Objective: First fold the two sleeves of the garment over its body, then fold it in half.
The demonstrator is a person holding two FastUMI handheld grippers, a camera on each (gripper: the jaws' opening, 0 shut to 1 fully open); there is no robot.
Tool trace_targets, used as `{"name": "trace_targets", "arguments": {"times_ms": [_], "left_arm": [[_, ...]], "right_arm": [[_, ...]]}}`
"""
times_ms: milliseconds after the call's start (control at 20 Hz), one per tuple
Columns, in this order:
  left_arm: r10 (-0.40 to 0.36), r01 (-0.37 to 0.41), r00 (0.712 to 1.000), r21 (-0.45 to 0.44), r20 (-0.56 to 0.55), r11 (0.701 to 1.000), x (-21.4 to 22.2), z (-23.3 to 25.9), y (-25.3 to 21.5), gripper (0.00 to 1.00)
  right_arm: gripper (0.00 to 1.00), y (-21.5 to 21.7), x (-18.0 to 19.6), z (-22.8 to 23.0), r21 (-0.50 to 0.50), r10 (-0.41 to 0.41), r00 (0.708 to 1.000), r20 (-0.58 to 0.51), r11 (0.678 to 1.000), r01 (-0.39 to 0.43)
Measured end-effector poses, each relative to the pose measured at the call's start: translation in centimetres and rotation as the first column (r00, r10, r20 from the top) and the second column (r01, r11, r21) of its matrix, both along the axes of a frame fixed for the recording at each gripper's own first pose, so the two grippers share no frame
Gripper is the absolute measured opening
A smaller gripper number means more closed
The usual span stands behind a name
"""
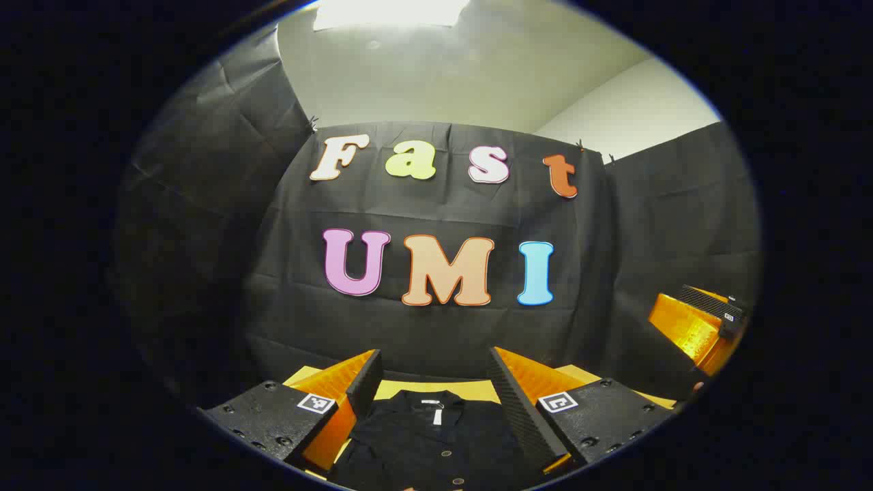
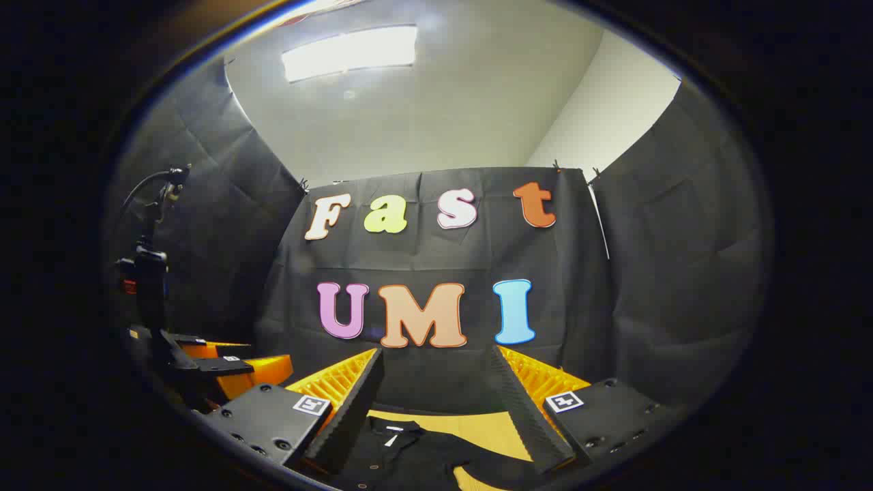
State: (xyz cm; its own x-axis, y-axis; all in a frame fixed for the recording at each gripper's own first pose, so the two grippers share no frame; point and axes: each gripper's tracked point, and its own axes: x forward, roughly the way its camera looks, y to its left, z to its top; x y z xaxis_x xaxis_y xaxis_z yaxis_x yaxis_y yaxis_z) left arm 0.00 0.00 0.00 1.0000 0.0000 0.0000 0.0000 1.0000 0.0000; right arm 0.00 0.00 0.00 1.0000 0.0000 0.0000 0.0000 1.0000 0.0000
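Left gripper fingers sitting nearest lens in left gripper view, jaws standing wide apart, gripping nothing. Black garment lying flat on yellow table directly below and between fingers, collar pointing toward booth wall, button row running down front. Right gripper hovering with jaws likewise spread wide, holding nothing; garment showing below, collar at centre, sleeve spreading toward right over table. Right gripper appearing at right edge of left gripper view, well apart.
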Motion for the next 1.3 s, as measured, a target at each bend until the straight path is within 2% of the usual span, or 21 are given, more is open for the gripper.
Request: {"name": "trace_targets", "arguments": {"times_ms": [300, 400, 700, 850, 1100, 1200, 1300], "left_arm": [[0.013, -0.013, 1.000, 0.002, -0.001, 1.000, -0.1, -0.2, 2.2, 0.92], [-0.004, 0.004, 1.000, 0.003, -0.005, 1.000, 0.0, -0.4, 3.0, 0.92], [-0.024, 0.022, 0.999, 0.059, 0.044, 0.998, -0.8, 1.0, 6.4, 0.92], [0.000, -0.004, 0.999, 0.093, 0.040, 0.996, -1.1, 0.9, 7.8, 0.92], [0.015, -0.020, 0.998, 0.091, 0.054, 0.996, -1.9, 1.8, 7.5, 0.92], [0.030, -0.035, 0.998, 0.090, 0.058, 0.995, -2.0, 1.9, 7.6, 0.92], [0.050, -0.058, 0.996, 0.102, 0.071, 0.993, -2.1, 2.2, 8.1, 0.92]], "right_arm": [[0.96, 1.1, 0.7, -0.1, -0.037, -0.007, 1.000, -0.018, 0.999, 0.007], [0.98, 1.5, 1.0, -0.2, -0.031, -0.027, 0.999, -0.022, 0.999, 0.026], [0.99, 4.4, 1.3, -1.5, -0.014, -0.049, 0.998, -0.050, 0.999, 0.048], [1.00, 6.1, 1.2, -1.6, -0.018, -0.019, 0.998, -0.058, 1.000, 0.018], [1.00, 6.5, 1.7, -2.1, -0.012, 0.032, 0.997, -0.072, 0.999, -0.033], [0.96, 6.4, 1.6, -2.1, -0.017, 0.045, 0.996, -0.081, 0.999, -0.046], [1.00, 6.9, 1.7, -2.2, 0.003, 0.081, 0.993, -0.088, 0.997, -0.081]]}}
